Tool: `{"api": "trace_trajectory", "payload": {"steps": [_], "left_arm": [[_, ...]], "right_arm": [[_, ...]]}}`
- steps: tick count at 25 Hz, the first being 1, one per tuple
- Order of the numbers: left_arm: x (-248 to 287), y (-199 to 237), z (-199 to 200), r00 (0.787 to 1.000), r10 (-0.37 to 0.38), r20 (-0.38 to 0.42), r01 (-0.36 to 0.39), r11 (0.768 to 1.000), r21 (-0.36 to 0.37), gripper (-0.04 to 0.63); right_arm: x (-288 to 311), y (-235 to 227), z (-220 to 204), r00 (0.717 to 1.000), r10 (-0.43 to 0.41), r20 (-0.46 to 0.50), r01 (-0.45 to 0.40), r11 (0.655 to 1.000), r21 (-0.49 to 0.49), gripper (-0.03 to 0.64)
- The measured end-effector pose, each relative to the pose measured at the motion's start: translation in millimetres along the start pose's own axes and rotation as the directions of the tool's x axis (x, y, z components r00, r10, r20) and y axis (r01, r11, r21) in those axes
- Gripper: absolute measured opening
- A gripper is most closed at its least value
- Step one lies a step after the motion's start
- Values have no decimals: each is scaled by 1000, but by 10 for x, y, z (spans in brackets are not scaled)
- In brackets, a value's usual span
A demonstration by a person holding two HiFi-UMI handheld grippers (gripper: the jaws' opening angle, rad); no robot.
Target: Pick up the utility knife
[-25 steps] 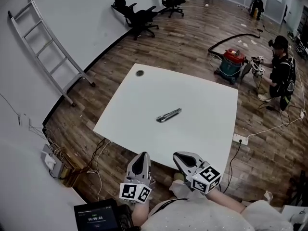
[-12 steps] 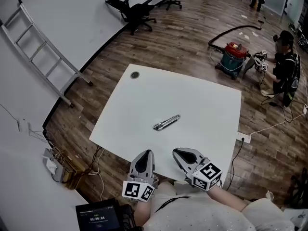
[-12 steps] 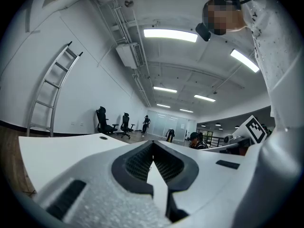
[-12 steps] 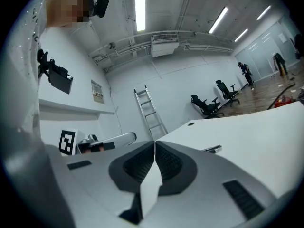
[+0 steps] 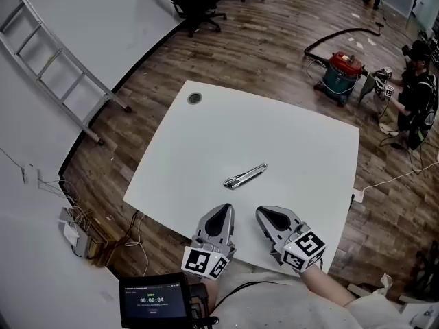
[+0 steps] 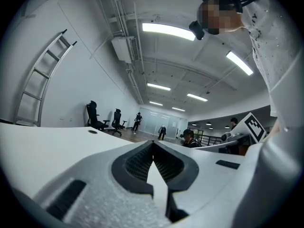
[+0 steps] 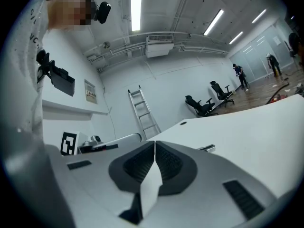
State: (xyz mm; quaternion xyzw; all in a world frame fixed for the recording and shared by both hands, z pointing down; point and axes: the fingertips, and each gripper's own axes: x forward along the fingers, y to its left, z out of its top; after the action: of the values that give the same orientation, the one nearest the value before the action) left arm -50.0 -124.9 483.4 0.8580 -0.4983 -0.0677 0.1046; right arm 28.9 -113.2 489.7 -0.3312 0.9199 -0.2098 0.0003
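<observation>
A silver and black utility knife (image 5: pixel 245 176) lies flat near the middle of the white table (image 5: pixel 206 136), its length running from lower left to upper right. Both grippers hover over the table's near edge, pointing level toward the knife and apart from it. My left gripper (image 5: pixel 223 210) is shut and empty, jaw tips meeting (image 6: pixel 153 143). My right gripper (image 5: pixel 265 212) is shut and empty too (image 7: pixel 155 143). In the right gripper view the knife (image 7: pixel 207 148) peeks over the right jaw. The left gripper view does not show the knife.
A small round dark hole (image 5: pixel 195 98) marks the table's far left corner. A ladder (image 5: pixel 55 67) leans on the left wall. Beyond the table are office chairs (image 5: pixel 195 5), a red vacuum (image 5: pixel 344 74) and a crouching person (image 5: pixel 417 94). A timer screen (image 5: pixel 154 300) sits below.
Both grippers have moved forward from below the table's near edge to over it, closer to the knife. Their jaws stayed shut. The knife has not moved on the table.
</observation>
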Motion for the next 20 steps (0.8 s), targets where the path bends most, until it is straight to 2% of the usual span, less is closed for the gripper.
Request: {"api": "trace_trajectory", "payload": {"steps": [6,8,10,11,13,14,15,16,20], "left_arm": [[123,42,-184,1000,-16,6,16,1000,-2,8],[155,59,-221,1000,-20,1,20,1000,8,8],[177,100,-251,1000,-21,-1,21,1000,14,8],[186,126,-260,1000,-20,-1,20,1000,15,8],[202,169,-271,1000,-14,2,14,1000,17,8],[205,184,-276,1000,-10,3,10,1000,19,8],[205,194,-280,1000,-6,5,6,1000,19,8],[204,202,-283,1000,-1,8,1,1000,18,8],[196,227,-300,1000,22,16,-22,1000,7,8]], "right_arm": [[137,-84,-167,999,24,-26,-25,999,-32,9],[215,-49,-152,995,78,-58,-84,992,-98,9],[326,-13,-186,971,169,-167,-201,958,-202,11],[386,-54,-228,948,203,-247,-268,926,-267,11],[495,-251,-304,884,218,-413,-389,833,-393,13],[546,-366,-332,843,211,-494,-447,786,-427,53],[601,-475,-356,796,200,-571,-504,743,-441,153],[661,-578,-375,745,183,-641,-556,702,-446,183],[920,-849,-483,555,95,-827,-724,544,-423,196]]}}
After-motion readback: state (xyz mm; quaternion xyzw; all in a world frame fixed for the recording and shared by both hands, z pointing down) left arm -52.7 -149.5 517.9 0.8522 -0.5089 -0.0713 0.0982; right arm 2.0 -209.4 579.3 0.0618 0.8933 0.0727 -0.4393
